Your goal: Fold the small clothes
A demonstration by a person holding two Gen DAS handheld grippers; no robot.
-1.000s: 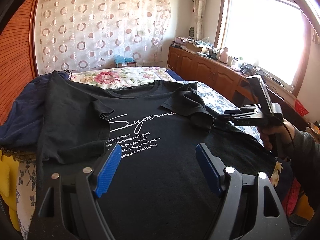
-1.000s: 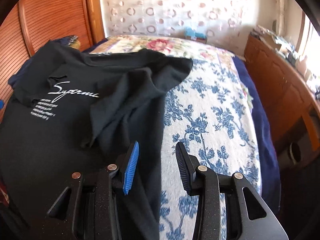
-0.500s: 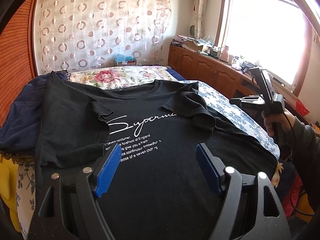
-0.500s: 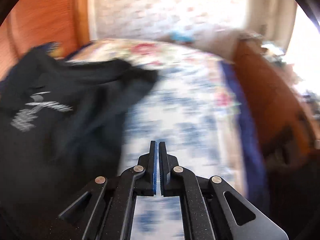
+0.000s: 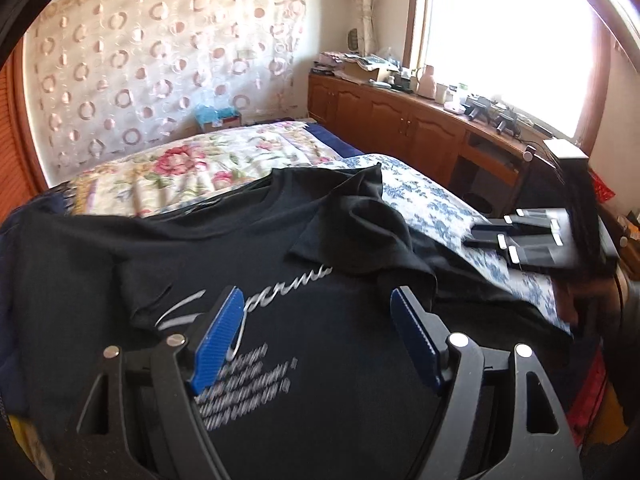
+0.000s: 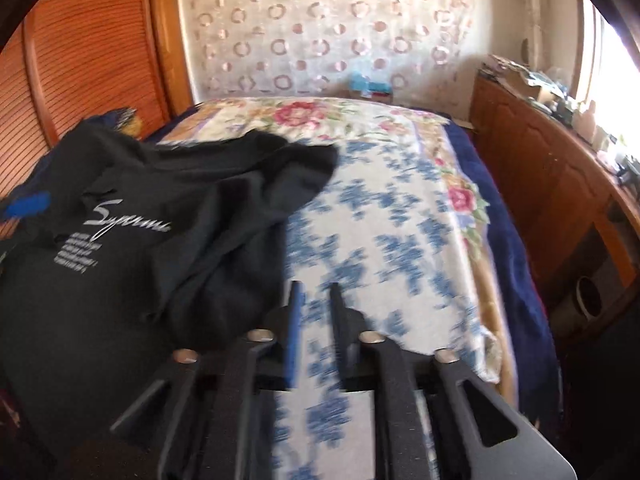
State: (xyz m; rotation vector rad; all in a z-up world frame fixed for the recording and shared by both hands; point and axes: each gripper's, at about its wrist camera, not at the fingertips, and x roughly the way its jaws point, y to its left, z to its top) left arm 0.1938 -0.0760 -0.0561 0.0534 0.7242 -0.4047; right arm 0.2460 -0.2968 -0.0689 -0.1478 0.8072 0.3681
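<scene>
T-shirt (image 5: 320, 360): black, soft, rumpled, white lettering.

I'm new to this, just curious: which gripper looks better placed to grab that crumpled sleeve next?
Probably the right gripper: empty, opening, beside the crumpled sleeve. The left gripper, closing, hovers over the shirt's print.

Bedspread of cream cotton printed with blue flowers (image 6: 400, 248), spread over the bed; blurred in the right wrist view. Second cream cover with large pink roses (image 5: 188, 168) beyond it, toward the wall. Dark navy blanket (image 6: 516, 240) edging the right side. Sheer curtain with pink and white rings (image 5: 160, 72) across the far wall. Small blue-topped box (image 5: 218, 118) below the curtain. Long brown wooden cabinet with panelled doors (image 5: 400, 120) under a bright window (image 5: 508, 36), top crowded with small clutter too blurred to identify. Orange slatted wooden panel (image 6: 80, 64) at left.
</scene>
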